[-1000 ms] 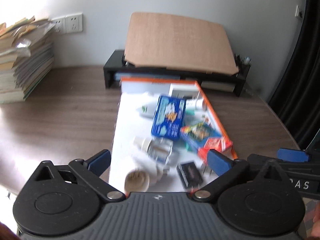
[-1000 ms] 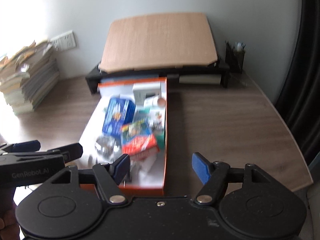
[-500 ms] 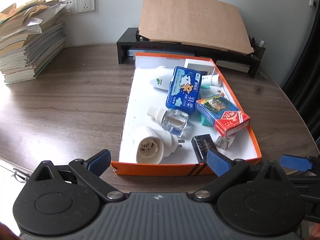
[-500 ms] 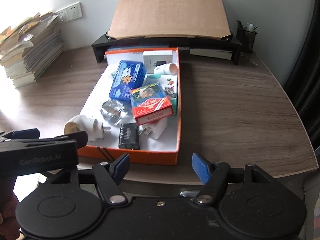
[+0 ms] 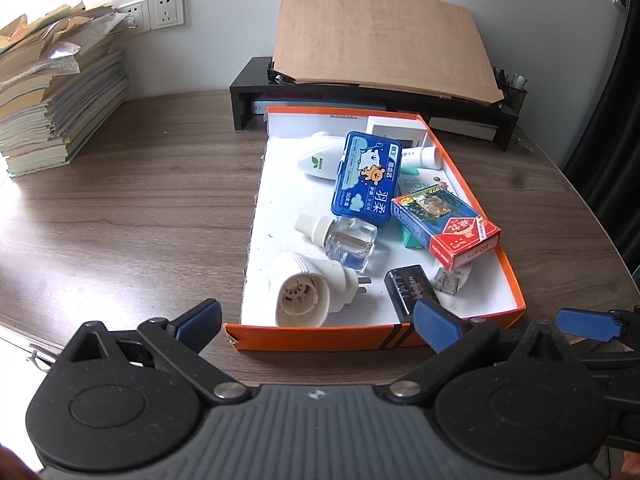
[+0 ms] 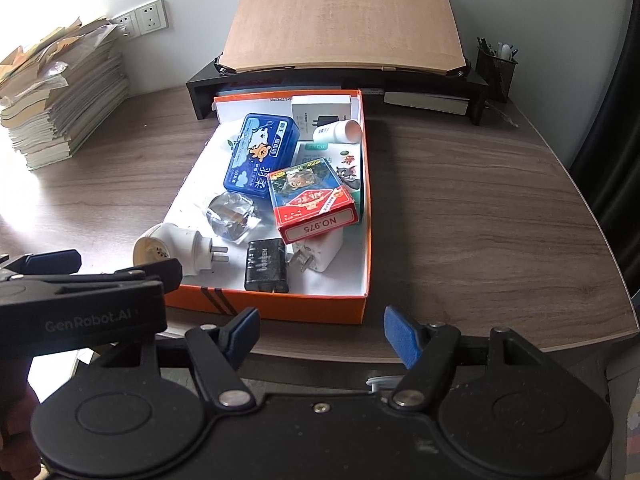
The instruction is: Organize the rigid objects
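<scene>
Playing-card box (image 6: 312, 203), blue tin (image 6: 261, 155), glass bottle (image 5: 347, 240) and plug adapter (image 5: 312, 294) lie jumbled inside the orange tray (image 5: 372, 335) on the desk (image 6: 480, 208), both grippers' jaws wide and empty at its near wall, so any pick should favour unburied top pieces.

table (image 5: 120, 216): matt woodgrain | box (image 5: 320, 336): orange cardboard | bottle (image 5: 352, 242): clear glossy plastic
</scene>
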The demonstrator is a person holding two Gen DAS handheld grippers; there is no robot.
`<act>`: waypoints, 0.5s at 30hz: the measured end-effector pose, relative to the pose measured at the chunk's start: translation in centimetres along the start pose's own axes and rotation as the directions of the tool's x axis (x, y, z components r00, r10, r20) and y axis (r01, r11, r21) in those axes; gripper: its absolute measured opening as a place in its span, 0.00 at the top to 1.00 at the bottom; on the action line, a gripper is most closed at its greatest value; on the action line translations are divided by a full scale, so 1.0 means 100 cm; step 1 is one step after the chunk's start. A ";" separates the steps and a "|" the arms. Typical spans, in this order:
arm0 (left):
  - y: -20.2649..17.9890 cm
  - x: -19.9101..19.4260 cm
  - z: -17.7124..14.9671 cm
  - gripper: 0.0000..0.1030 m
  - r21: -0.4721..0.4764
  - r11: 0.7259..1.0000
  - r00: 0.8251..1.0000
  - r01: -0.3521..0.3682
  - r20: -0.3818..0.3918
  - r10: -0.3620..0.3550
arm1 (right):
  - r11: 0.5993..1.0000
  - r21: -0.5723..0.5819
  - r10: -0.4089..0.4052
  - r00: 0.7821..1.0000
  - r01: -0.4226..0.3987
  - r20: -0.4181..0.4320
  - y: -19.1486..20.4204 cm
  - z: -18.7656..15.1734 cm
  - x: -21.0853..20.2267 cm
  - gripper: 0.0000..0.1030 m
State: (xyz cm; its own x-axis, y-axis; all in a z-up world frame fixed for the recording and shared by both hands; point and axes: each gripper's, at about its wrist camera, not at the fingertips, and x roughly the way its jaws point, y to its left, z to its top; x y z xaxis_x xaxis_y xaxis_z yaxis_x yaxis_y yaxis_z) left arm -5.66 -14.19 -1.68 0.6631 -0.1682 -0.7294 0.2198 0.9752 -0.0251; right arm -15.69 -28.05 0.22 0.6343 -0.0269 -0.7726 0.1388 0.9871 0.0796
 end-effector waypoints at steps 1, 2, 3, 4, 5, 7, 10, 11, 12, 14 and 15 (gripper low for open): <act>0.000 0.000 0.000 0.00 0.000 1.000 1.000 0.001 0.000 -0.001 | 1.000 0.001 -0.001 1.000 0.001 0.000 0.000 0.000 0.000 0.20; 0.000 0.000 0.000 0.00 0.001 1.000 1.000 0.002 0.000 -0.002 | 1.000 0.001 -0.002 1.000 0.002 0.000 0.001 0.000 0.000 0.20; 0.000 0.000 0.000 0.00 0.002 1.000 1.000 0.002 0.000 -0.002 | 1.000 0.000 -0.002 1.000 0.002 0.000 0.001 0.000 0.000 0.20; 0.000 0.000 0.000 0.00 0.003 1.000 1.000 0.003 0.001 -0.003 | 1.000 0.000 -0.001 1.000 0.001 0.000 0.001 0.000 0.000 0.20; 0.000 0.000 0.001 0.00 0.005 1.000 1.000 0.003 0.001 -0.003 | 1.000 0.000 -0.002 1.000 0.002 0.000 0.001 0.000 0.000 0.20; 0.000 0.000 0.001 0.00 0.007 1.000 1.000 0.002 0.002 -0.002 | 1.000 -0.001 -0.001 1.000 0.001 -0.001 0.001 0.000 0.000 0.20; 0.002 0.001 0.001 0.00 0.006 1.000 1.000 0.000 -0.002 0.000 | 1.000 -0.003 -0.001 1.000 0.001 -0.004 0.003 0.001 0.000 0.20; 0.002 0.001 0.001 0.00 0.006 1.000 1.000 0.000 -0.004 0.000 | 1.000 -0.003 -0.002 1.000 0.002 -0.004 0.004 0.002 0.000 0.20; 0.002 0.001 0.001 0.00 0.005 1.000 1.000 -0.001 -0.005 0.001 | 1.000 -0.004 -0.002 1.000 0.002 -0.004 0.005 0.002 0.000 0.20; 0.003 0.002 0.002 0.00 0.003 1.000 1.000 -0.001 -0.007 0.001 | 1.000 -0.005 -0.001 1.000 0.001 -0.004 0.006 0.002 0.000 0.20; 0.003 0.002 0.002 0.00 0.003 1.000 1.000 -0.002 -0.008 0.002 | 1.000 -0.005 -0.001 1.000 0.001 -0.004 0.006 0.002 0.000 0.20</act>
State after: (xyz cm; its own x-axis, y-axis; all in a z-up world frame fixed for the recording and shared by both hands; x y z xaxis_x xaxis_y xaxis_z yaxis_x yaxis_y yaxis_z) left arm -5.36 -13.91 -1.68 0.6579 -0.1655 -0.7347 0.2212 0.9750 -0.0216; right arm -15.42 -27.46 0.37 0.6309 -0.0271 -0.7754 0.1358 0.9878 0.0760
